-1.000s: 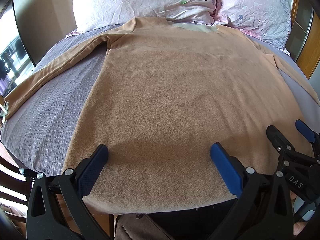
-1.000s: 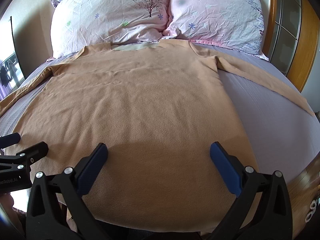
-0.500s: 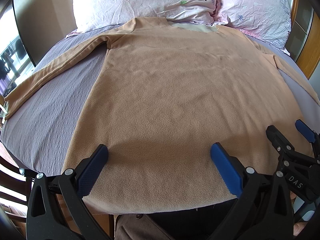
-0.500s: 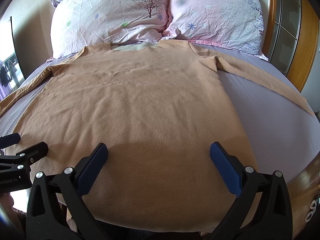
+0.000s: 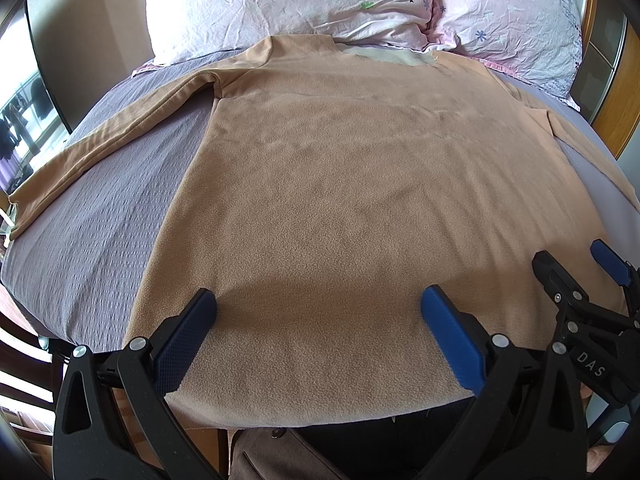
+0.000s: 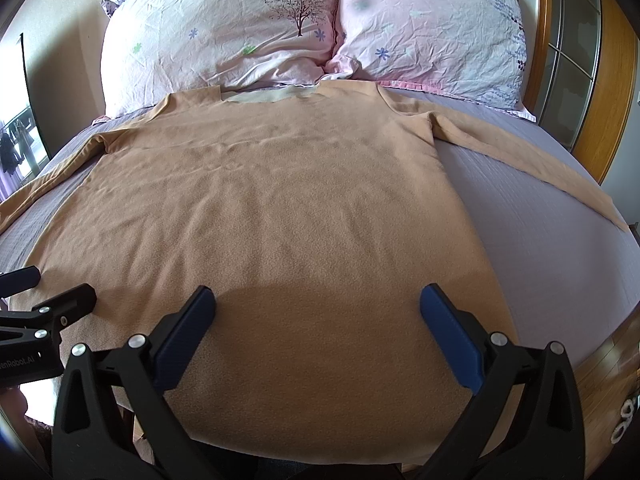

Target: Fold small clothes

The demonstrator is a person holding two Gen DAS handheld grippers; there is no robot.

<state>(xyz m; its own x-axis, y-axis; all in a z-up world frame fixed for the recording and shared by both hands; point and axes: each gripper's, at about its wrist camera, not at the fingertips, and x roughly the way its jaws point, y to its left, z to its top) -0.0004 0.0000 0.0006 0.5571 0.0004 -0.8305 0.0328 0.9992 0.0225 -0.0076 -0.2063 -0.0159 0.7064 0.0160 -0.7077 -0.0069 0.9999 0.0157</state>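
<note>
A tan long-sleeved fleece top [image 5: 360,184] lies flat and face up on the bed, collar toward the pillows, both sleeves spread out sideways; it also shows in the right wrist view [image 6: 280,200]. My left gripper [image 5: 318,300] is open and empty, just above the hem on the left part of the top. My right gripper [image 6: 318,300] is open and empty above the hem on the right part. The right gripper's fingers [image 5: 560,276] show at the right edge of the left wrist view, and the left gripper's fingers [image 6: 60,304] at the left edge of the right wrist view.
The bed has a lilac textured sheet [image 5: 104,216] [image 6: 540,216]. Two floral pillows [image 6: 224,36] [image 6: 432,28] lie at the head. A wooden frame with glass panels [image 6: 580,80] stands on the right. The bed's near edge runs under the hem.
</note>
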